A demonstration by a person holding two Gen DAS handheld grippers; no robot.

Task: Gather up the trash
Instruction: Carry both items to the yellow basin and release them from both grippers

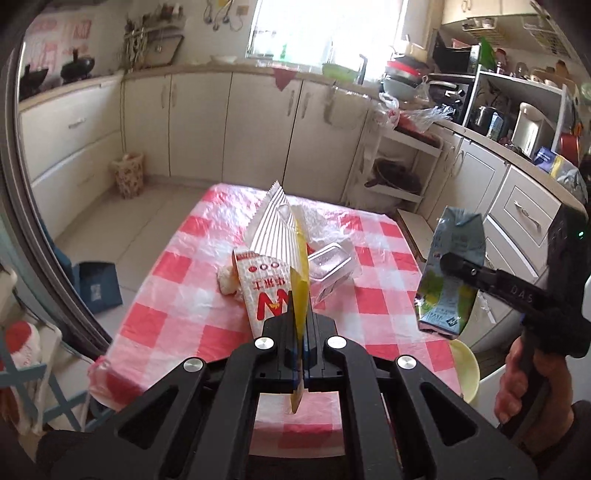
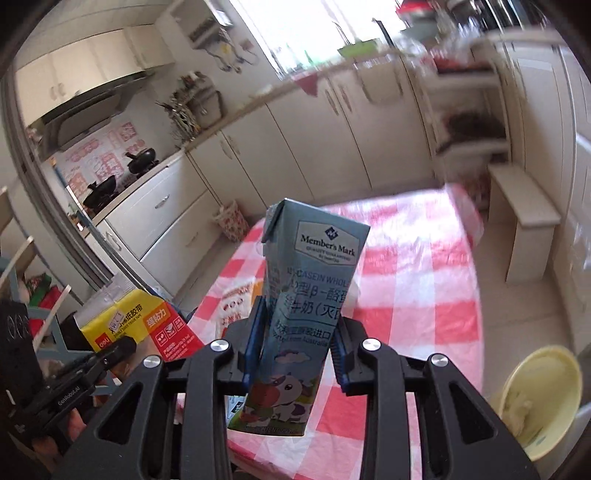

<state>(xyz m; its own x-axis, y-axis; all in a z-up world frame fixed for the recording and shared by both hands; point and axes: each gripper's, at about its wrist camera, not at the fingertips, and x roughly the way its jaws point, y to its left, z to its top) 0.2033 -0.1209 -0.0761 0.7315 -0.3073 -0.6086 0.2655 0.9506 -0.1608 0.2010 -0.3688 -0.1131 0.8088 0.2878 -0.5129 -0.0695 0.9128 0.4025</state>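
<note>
Right wrist reads milk carton (image 2: 306, 295) label; left shows, prob., snack bag (image 1: 284, 236).

left gripper (image 1: 300, 321) pinching snack wrapper (image 1: 275, 236), checked table (image 1: 184, 295)

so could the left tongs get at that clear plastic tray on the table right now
Probably not yet. The left tongs are shut on a yellow-edged wrapper, so nothing else fits until it's dropped. The clear plastic tray itself lies uncovered on the checked tablecloth just ahead.

Bright daylight from an overexposed window (image 1: 325, 26), glare on the plastic-covered desk (image 1: 192, 280), strong fisheye bending with dark vignetted corners, motion blur across the right wrist view's right-hand cabinets (image 2: 472, 110)
</note>
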